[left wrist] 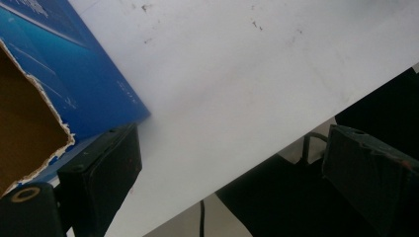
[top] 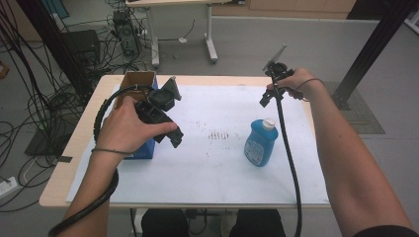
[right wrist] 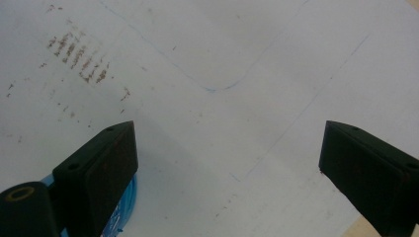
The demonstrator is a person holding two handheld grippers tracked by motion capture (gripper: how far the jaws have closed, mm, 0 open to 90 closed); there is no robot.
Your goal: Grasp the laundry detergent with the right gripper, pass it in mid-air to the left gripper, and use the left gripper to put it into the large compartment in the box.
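High view shows the left gripper (top: 174, 139) at the left of the frame, beside a blue box (top: 143, 148). Its fingers are spread wide, grasping nothing. At upper right, the right gripper (top: 265, 100) hangs above a blue bottle (top: 260, 143) standing on the white surface (top: 207, 168), fingers also released.

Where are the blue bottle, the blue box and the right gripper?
blue bottle (top: 260, 145), high view, on the middle of its label.
blue box (left wrist: 74, 74), left gripper view, on its blue side panel.
right gripper (right wrist: 227, 170), right gripper view, midway between its open jaws.
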